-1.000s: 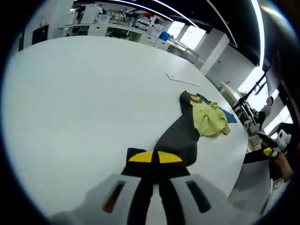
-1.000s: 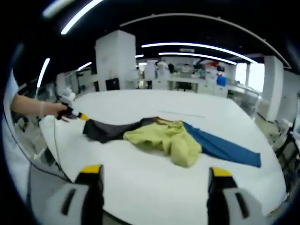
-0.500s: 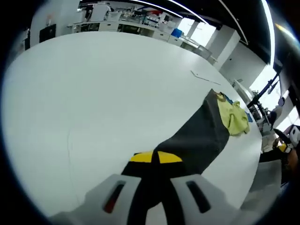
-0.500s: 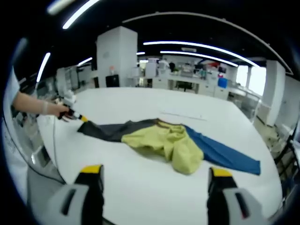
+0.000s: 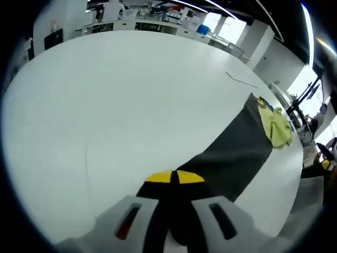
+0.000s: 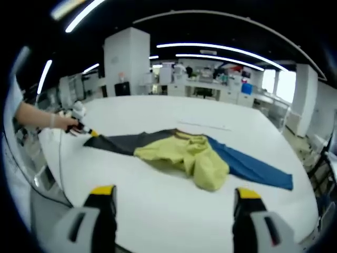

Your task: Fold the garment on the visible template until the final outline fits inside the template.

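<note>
Now we see the left gripper [image 5: 171, 182] clamped on the garment's [image 6: 184, 153] dark sleeve [image 5: 231, 153], stretched across the white table [image 5: 131, 95]; right gripper [image 6: 174, 203] gapes empty.

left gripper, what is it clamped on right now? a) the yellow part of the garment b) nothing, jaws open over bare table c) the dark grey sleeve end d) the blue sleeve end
c: in the left gripper view the left gripper has its yellow-tipped jaws closed on the end of the dark grey sleeve, which stretches away toward the yellow part of the garment.
</note>
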### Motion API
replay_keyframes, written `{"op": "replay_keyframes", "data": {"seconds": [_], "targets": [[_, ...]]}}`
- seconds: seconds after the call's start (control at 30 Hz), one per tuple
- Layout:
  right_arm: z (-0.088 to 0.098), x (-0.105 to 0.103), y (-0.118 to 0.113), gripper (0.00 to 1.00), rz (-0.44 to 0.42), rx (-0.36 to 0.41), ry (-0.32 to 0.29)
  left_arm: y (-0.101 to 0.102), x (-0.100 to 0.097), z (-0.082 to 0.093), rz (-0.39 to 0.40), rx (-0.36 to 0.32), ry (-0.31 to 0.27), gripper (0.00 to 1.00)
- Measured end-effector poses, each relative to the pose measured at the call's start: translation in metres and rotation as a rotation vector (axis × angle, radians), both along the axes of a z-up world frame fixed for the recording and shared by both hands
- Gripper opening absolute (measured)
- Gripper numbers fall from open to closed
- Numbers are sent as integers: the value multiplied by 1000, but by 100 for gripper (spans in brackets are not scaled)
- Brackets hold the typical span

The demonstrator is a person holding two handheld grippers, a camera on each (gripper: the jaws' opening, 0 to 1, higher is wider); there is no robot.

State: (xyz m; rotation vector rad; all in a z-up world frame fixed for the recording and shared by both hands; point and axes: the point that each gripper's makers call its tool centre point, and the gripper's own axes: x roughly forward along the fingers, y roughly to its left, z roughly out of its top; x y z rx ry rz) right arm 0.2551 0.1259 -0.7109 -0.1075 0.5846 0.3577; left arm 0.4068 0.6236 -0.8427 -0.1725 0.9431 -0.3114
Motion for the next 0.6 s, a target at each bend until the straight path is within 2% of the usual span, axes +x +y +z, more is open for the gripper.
{"op": "replay_keyframes", "data": {"seconds": [0.2, 0.37, 0.5, 0.6], "targets": [[-1, 0, 3, 92, 2, 5, -3, -2, -19, 1, -70, 65, 13, 0], [-1, 0, 11, 92, 16, 9, -6, -2, -32, 3, -92, 73, 24, 0], [-3, 0, 15, 92, 31, 8, -5, -4, -37, 6, -127, 81, 12, 0], [-2, 0, 16, 92, 37, 9, -8, -2, -36, 9, -121, 73, 3, 0]]}}
